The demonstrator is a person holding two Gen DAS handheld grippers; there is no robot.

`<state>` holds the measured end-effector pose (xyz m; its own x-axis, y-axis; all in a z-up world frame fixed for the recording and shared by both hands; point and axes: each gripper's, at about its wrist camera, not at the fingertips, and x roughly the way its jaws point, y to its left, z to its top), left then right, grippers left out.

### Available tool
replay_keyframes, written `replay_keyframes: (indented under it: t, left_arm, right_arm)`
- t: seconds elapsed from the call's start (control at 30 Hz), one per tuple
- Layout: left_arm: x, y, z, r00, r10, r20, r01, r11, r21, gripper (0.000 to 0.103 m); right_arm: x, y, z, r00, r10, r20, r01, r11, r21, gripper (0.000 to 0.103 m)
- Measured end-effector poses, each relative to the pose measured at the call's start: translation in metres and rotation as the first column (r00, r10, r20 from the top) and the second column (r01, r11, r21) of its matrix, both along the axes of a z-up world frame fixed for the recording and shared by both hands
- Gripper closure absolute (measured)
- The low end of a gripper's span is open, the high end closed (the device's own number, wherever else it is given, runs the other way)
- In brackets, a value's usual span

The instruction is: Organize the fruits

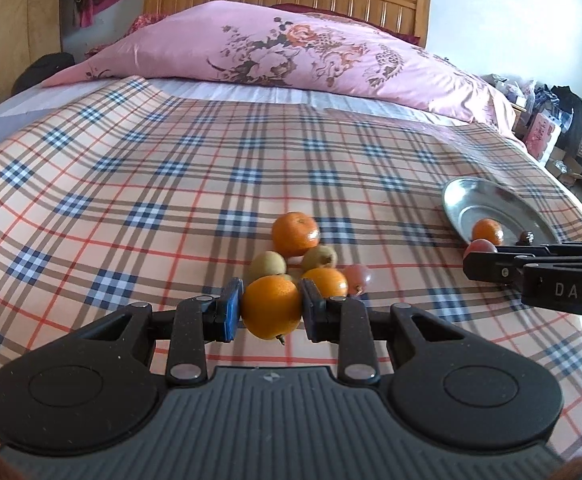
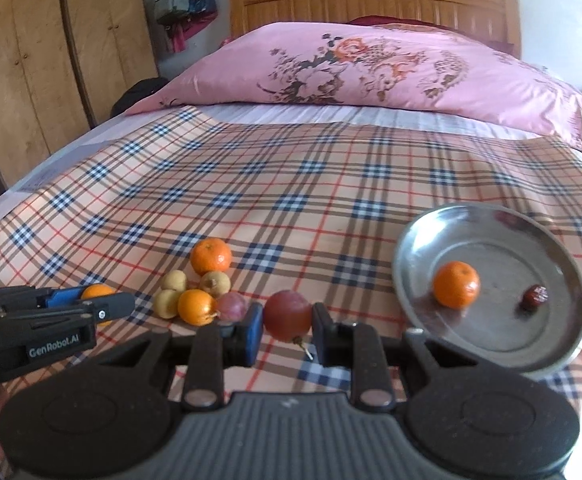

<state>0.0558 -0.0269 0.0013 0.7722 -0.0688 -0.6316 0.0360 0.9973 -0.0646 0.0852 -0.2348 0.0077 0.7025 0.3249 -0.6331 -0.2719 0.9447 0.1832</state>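
The metal plate [image 2: 491, 236] lies on the checked bedspread [image 2: 291, 184] and holds one orange [image 2: 456, 284] and a small dark fruit [image 2: 534, 298]. The left gripper [image 1: 271, 307] is clamped on an orange [image 1: 272, 306]. The right gripper [image 2: 287, 316] pinches a reddish fruit [image 2: 287, 315] just beside the plate. More fruit [image 2: 203, 288] sits in a cluster on the bedspread.
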Motion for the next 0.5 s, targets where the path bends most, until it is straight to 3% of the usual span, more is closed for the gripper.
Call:
replay_keyframes:
  t: [0.5]
  left_arm:
    - [-0.018,-0.02,0.014,1.0,-0.018,0.016,0.018,1.0,0.004,0.07]
  right_arm:
    - [-0.028,-0.029,0.016,0.998,-0.058,0.034,0.058,0.998,0.006,0.079]
